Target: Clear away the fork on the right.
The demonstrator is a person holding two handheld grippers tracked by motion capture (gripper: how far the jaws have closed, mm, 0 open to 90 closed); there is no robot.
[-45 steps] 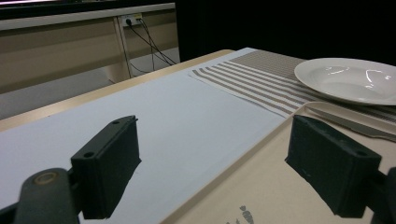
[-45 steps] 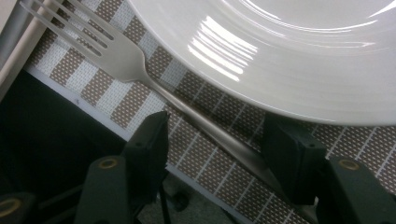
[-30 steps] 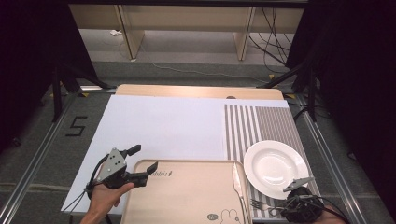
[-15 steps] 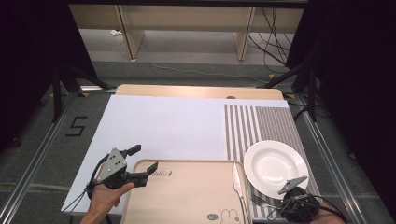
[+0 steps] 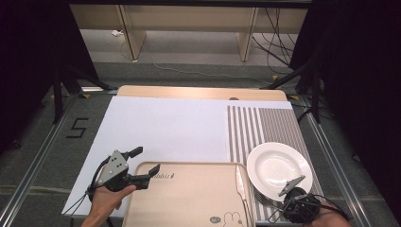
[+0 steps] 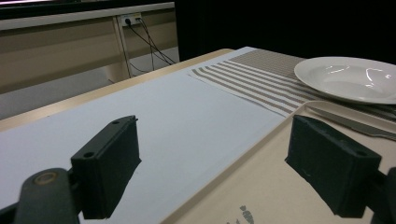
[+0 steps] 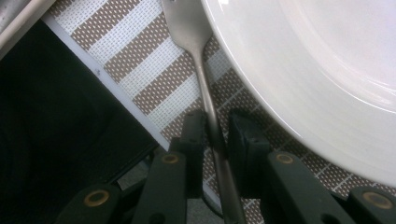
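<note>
A metal fork (image 7: 187, 23) lies on the striped placemat (image 7: 140, 70), its handle running along the rim of the white plate (image 7: 327, 70). My right gripper (image 7: 215, 130) has its jaws pressed on the fork's handle from both sides. In the high view this gripper (image 5: 287, 206) sits at the bottom right, just below the plate (image 5: 279, 168). My left gripper (image 5: 143, 163) stands open at the far left corner of the beige tray (image 5: 189, 198), one jaw over the tray (image 6: 261, 186) and one over the white sheet (image 6: 163, 107). Nothing is between its jaws.
A table knife (image 5: 240, 189) lies along the tray's right side, also seen in the left gripper view (image 6: 345, 121). The placemat (image 5: 260, 127) covers the table's right part, with the table's front edge close behind my right gripper. A wooden strip (image 5: 198, 92) runs along the far edge.
</note>
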